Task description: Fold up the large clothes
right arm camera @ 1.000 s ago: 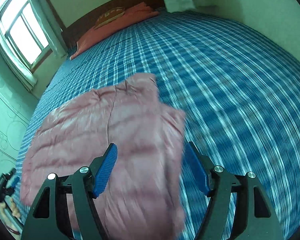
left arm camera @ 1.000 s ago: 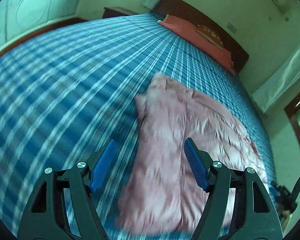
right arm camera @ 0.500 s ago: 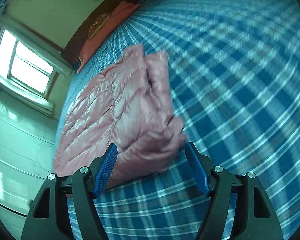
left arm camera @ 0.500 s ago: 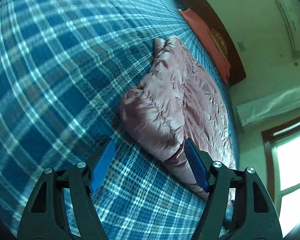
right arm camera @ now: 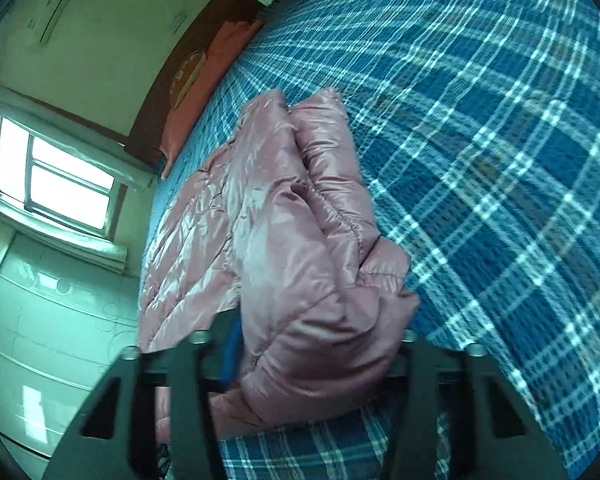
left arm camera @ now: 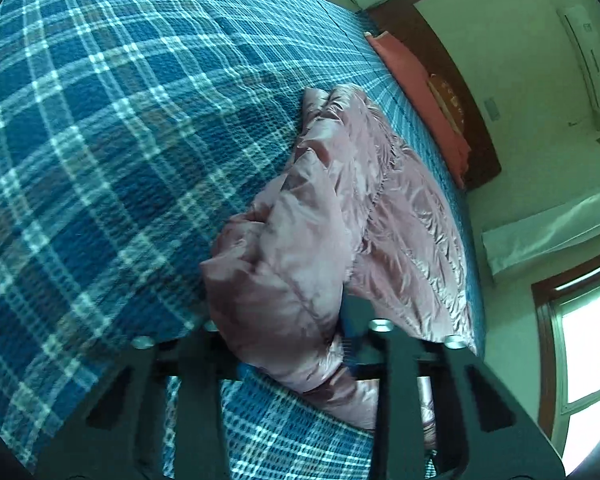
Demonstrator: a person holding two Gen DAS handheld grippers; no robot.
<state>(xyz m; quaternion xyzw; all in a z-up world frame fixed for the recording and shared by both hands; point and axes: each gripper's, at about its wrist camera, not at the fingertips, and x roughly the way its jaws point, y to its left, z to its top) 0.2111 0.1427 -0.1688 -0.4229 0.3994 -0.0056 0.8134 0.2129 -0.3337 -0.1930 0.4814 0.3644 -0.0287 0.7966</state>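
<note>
**Desk editor:** Both tongs have dropped toward the bed since a second ago, and their jaws have just been closing. What lies between them?

**Photographer:** Padded fabric. The left tongs [left arm camera: 288,340] pinch a bunched corner of the pink quilted jacket [left arm camera: 340,216]; the cloth swells up between the black arms and hides the left pad, with only a strip of blue pad showing at the right. The right tongs [right arm camera: 316,344] are clamped the same way on the jacket's [right arm camera: 284,240] other near corner, one blue pad [right arm camera: 230,354] just visible against the fabric.

**Desk editor:** Wide or narrow?

**Photographer:** Narrow, both of them, pressed into the puffed material.

**Desk editor:** Where does the garment sit?

**Photographer:** On the blue plaid bedspread [left arm camera: 112,152], close to the bed's near edge. It runs lengthwise toward the headboard end, and its near end is gathered in the tongs. In the left wrist view its far end stops well short of the orange-red pillow [left arm camera: 424,92], which lies at the dark wooden headboard [left arm camera: 472,128].

**Desk editor:** Anything else in the room?

**Photographer:** A bright window [right arm camera: 56,176] beside the bed, pale curtains, and a wall air conditioner [left arm camera: 588,60] high above the headboard.
</note>
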